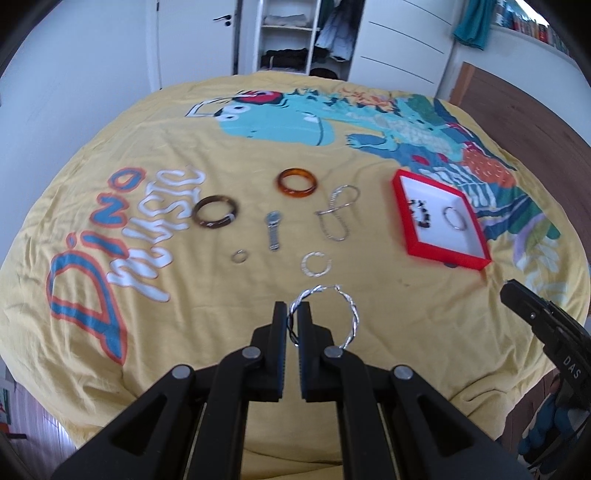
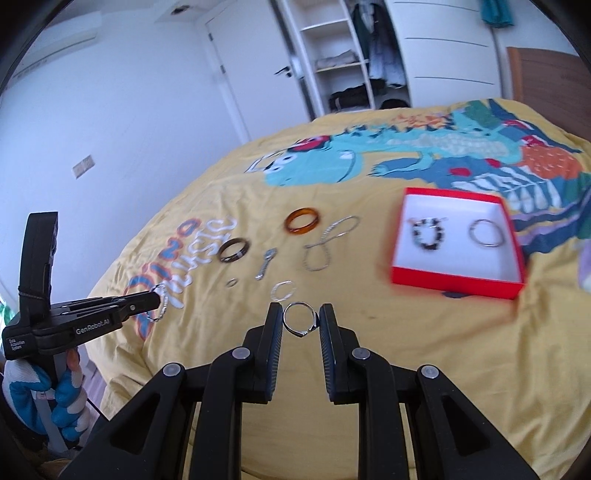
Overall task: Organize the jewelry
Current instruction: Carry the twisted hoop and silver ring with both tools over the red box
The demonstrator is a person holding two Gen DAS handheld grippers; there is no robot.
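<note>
Yellow dinosaur bedspread [image 1: 229,325] is filling both views, with a wardrobe [image 1: 291,33] standing open behind it. You are gripping a twisted silver hoop [image 1: 345,317] in your left gripper [image 1: 292,314], jaws pinched nearly together on its rim. Your right gripper [image 2: 301,319] is clamping a small silver ring [image 2: 300,320] between narrowly spaced pads. Both pieces are hanging above the bedspread. Ahead, the red box [image 2: 454,286] is sitting with a beaded bracelet [image 2: 428,232] and a thin ring [image 2: 487,232] inside, while an amber bangle [image 1: 296,182], a dark bangle [image 1: 215,212] and a chain [image 1: 338,212] are lying loose.
</note>
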